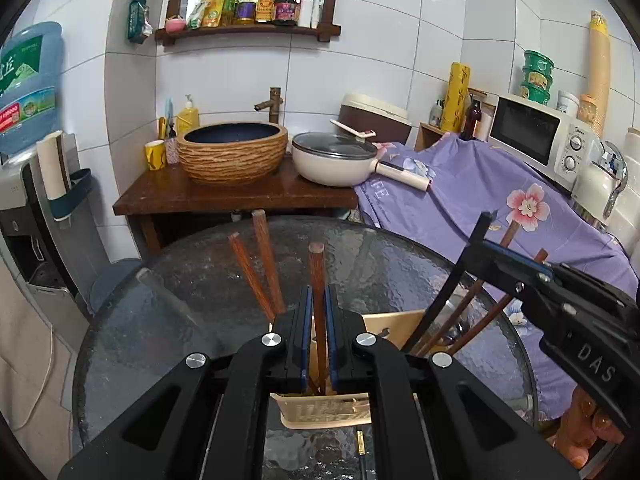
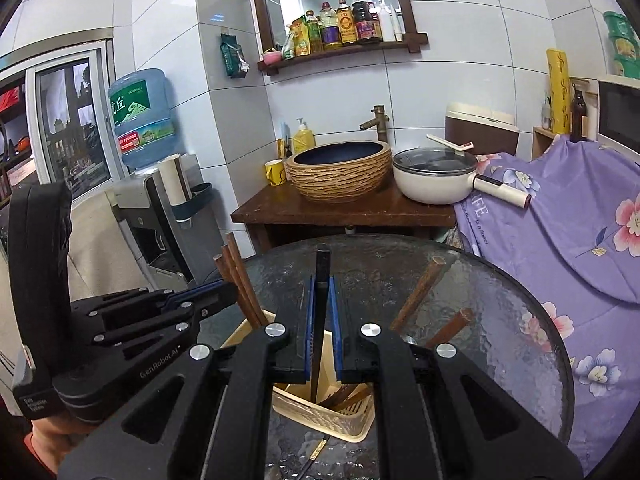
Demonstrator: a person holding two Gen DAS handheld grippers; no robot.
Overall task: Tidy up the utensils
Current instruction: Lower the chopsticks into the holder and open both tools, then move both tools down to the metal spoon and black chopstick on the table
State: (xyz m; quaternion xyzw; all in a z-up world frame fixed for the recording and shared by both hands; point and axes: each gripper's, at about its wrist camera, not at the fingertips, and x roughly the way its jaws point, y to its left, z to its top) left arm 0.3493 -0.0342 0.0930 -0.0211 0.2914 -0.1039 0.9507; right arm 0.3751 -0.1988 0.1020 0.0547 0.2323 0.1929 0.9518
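The left gripper [image 1: 318, 308] is clamped on a brown wooden chopstick [image 1: 317, 276], the right gripper [image 2: 322, 304] on a slim black chopstick [image 2: 321, 280]. Both sticks stand in the beige slotted holder [image 2: 340, 416] near the round textured-glass table's [image 1: 192, 280] front edge, among other wooden chopsticks [image 1: 256, 268].

Materials: wood, plastic, textured glass.
Brown chopstick [image 1: 317, 280] matt wood; black chopstick [image 2: 321, 300] smooth, dark; holder [image 2: 332, 408] beige slotted plastic; surface [image 1: 192, 280] rippled glossy glass.
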